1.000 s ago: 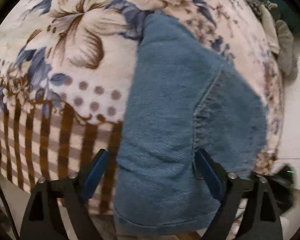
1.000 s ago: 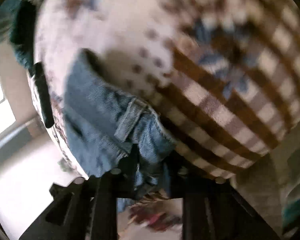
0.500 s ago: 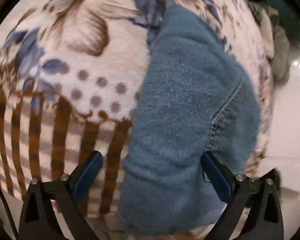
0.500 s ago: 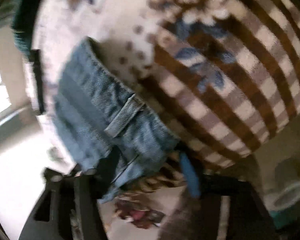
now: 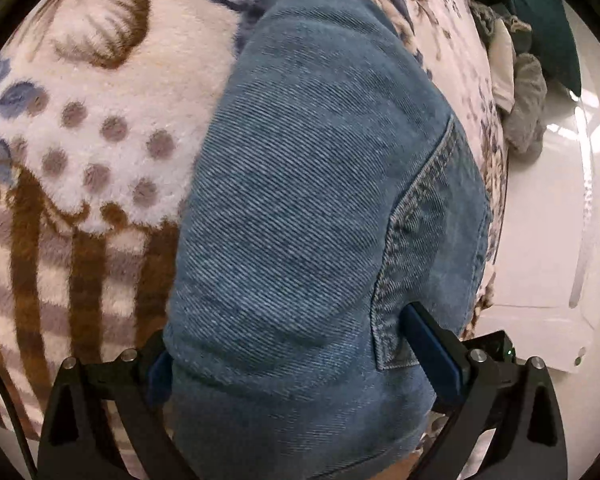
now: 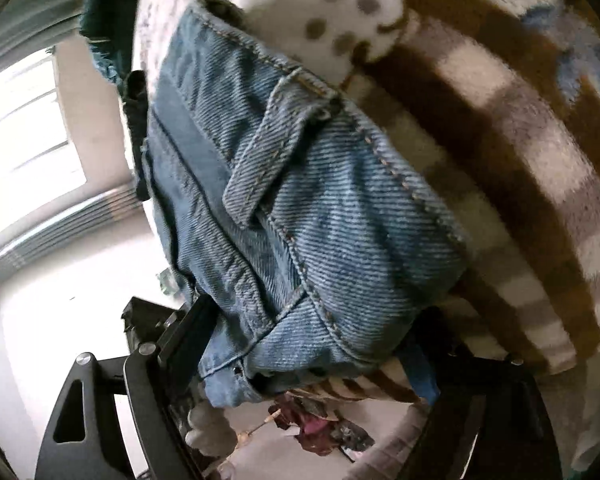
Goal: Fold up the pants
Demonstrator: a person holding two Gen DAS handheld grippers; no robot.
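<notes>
Fleecy bedding, a blanket [image 5: 100, 152] printed with flowers, dots and brown stripes, serves as the work surface, and pale floor is seen beyond its edge. On it the pants [image 5: 308, 208], blue denim already doubled into a thick bundle, are stretched straight ahead of the left gripper [image 5: 296, 354]. That gripper's jaws are spread wide, one finger at each side of the near end of the bundle, with cloth bulging between them. The right gripper [image 6: 308, 354] is likewise spread around the waistband corner, where a belt loop [image 6: 276, 168] is seen just ahead of it; whether its pads press the cloth cannot be told.

Judged from this, the bundle is being squared and settled. Both edges should be nudged inward evenly, so that the layers are kept aligned. Pressure should be applied downward rather than forward, since stiff denim is likely to spring open, and the plush blanket may be dragged along.
</notes>
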